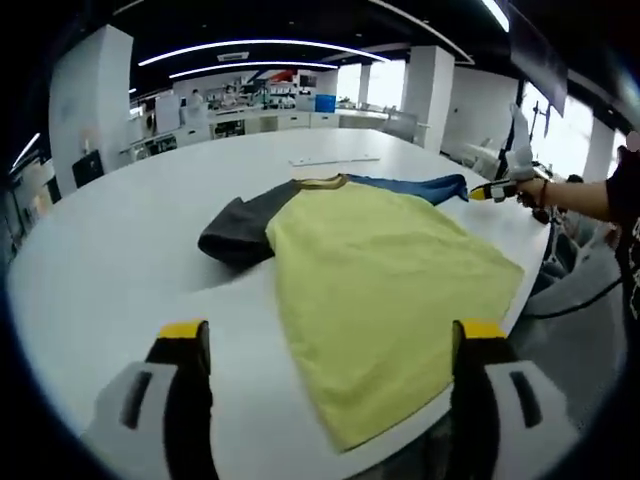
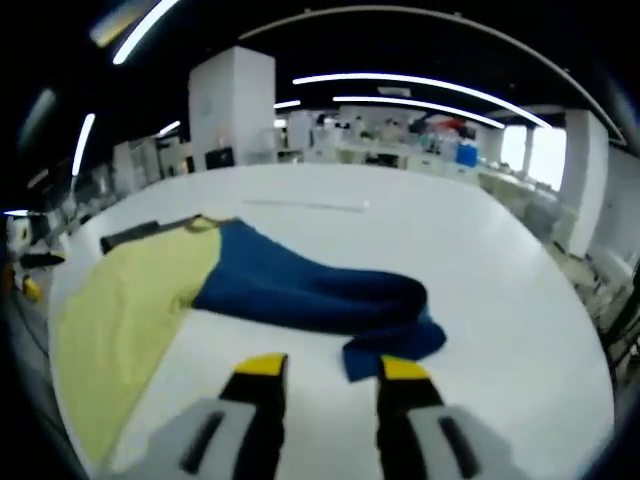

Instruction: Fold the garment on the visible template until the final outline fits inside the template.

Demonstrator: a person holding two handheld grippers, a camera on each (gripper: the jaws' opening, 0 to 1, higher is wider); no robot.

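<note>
Garment (image 1: 385,275) flat on white table (image 1: 120,250) — sleeves outspread

Table: we see a white top (image 1: 120,250) with a rounded edge, also in the right gripper view (image 2: 500,270).
Shirt: we see it lying flat on the table (image 1: 380,270), its yellow body reaching the near edge.
Grey sleeve: bunched on the table at one side (image 1: 235,230).
Blue sleeve: spread on the table at the other side (image 2: 310,290), its cuff end folded over.
Strip: a thin pale strip lies on the table beyond the collar (image 1: 335,159).
</note>
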